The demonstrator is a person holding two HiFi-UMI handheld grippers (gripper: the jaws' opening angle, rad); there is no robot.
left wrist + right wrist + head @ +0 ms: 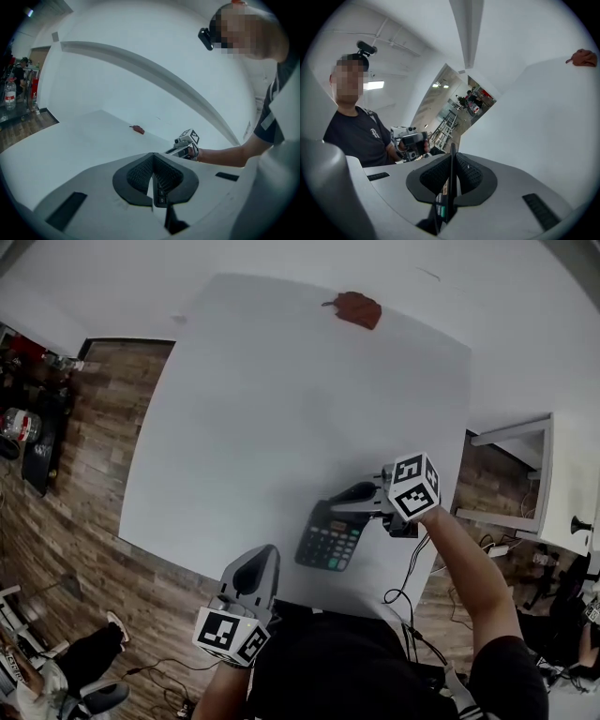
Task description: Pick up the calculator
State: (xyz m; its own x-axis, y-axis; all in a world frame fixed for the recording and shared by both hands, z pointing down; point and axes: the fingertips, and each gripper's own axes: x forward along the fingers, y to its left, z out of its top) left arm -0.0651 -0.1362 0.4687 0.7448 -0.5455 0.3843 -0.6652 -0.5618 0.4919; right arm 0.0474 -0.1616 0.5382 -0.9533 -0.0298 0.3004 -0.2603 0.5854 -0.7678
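Note:
A black calculator (pixel 328 542) with a grey display hangs tilted over the near edge of the white table (pixel 281 409). My right gripper (pixel 354 498) is shut on its top edge. In the right gripper view the calculator (pixel 452 159) stands edge-on between the pads of that gripper (pixel 451 178). My left gripper (pixel 268 552) hovers to the calculator's left, apart from it, tips together and holding nothing. In the left gripper view its jaws (pixel 153 164) meet, and a thin strip of calculator keys (pixel 160 192) shows through the slot below them. The right gripper (pixel 180 149) appears there further off.
A small red object (pixel 358 308) lies at the table's far edge. A black cable (pixel 408 577) hangs off the near right corner. A white cabinet (pixel 562 474) stands right of the table. Wooden floor and clutter lie to the left.

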